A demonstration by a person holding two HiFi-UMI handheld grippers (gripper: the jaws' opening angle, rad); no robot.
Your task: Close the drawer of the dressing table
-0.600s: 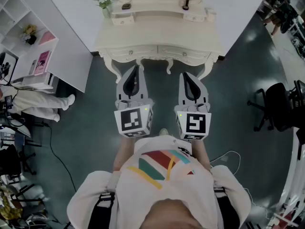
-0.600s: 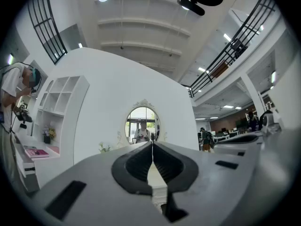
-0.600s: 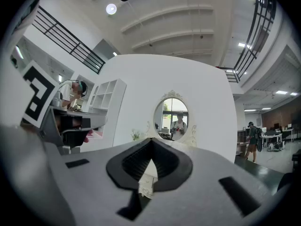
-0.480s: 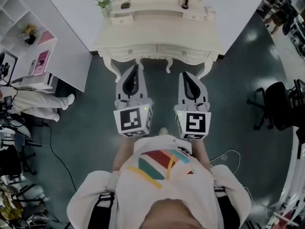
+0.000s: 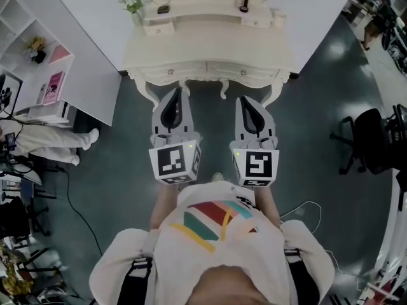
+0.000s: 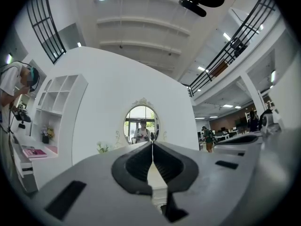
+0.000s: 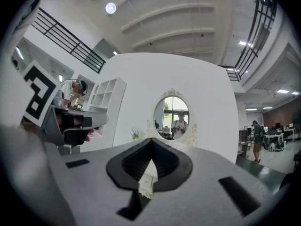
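Observation:
The cream dressing table (image 5: 210,43) stands against the white wall at the top of the head view. Its two front drawers (image 5: 206,69) look flush with the carved apron. Both grippers hang side by side in front of it, pointing at the table and touching nothing. My left gripper (image 5: 180,89) is shut and empty, its tips a little short of the left drawer front. My right gripper (image 5: 244,99) is likewise shut and empty, before the right drawer. Past the closed left gripper (image 6: 152,144) and right gripper (image 7: 151,140) the oval mirror (image 6: 141,124) shows.
A flower pot (image 5: 133,2) and small items sit on the table top. A white shelf unit (image 5: 44,75) and a person in white (image 5: 48,138) are at the left. An office chair (image 5: 372,142) is at the right, a cable (image 5: 299,208) on the floor.
The table and both grippers sit slightly higher in the head view, as the camera shifted. The grippers stay shut and the same distance from the table.

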